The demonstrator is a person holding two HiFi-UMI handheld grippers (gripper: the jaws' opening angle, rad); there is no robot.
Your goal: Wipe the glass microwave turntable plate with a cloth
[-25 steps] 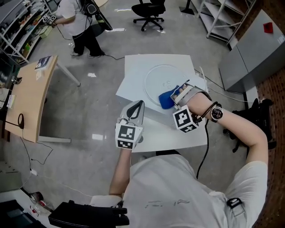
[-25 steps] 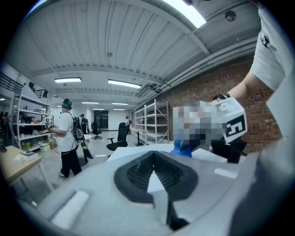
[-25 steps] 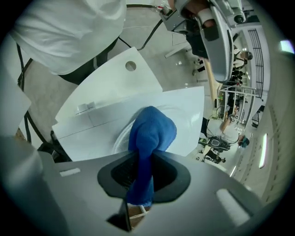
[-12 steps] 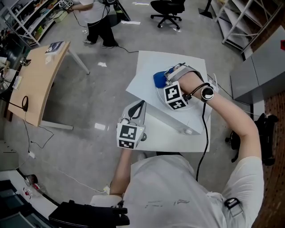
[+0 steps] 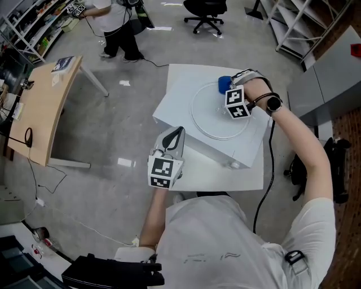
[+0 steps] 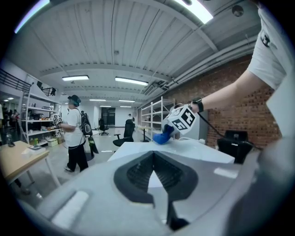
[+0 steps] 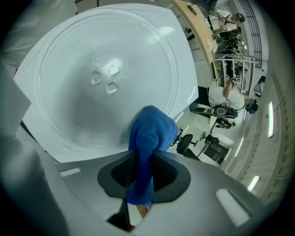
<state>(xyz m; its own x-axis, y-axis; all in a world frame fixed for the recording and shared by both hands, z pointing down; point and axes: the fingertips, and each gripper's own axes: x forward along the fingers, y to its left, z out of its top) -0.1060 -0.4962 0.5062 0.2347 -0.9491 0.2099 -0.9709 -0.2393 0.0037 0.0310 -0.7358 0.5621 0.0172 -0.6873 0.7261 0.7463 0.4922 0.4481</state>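
Observation:
The clear glass turntable plate (image 5: 210,117) lies flat on the white table (image 5: 225,169). My right gripper (image 5: 227,87) is shut on a blue cloth (image 5: 224,84) and holds it down at the plate's far rim. In the right gripper view the cloth (image 7: 150,131) bulges out between the jaws onto the edge of the plate (image 7: 106,69), which has wet marks near its middle. My left gripper (image 5: 177,134) hovers at the table's near left corner, shut and holding nothing. The left gripper view shows the cloth (image 6: 161,137) far across the table.
A wooden desk (image 5: 39,113) stands to the left. A person (image 5: 115,22) stands at the back left beside shelving, and an office chair (image 5: 206,11) at the back. A grey cabinet (image 5: 333,62) and metal shelves (image 5: 293,22) stand to the right. A cable runs down by my right arm.
My right gripper has carried the blue cloth from the plate's near edge, across its left side, to its far rim. The left gripper has stayed in place.

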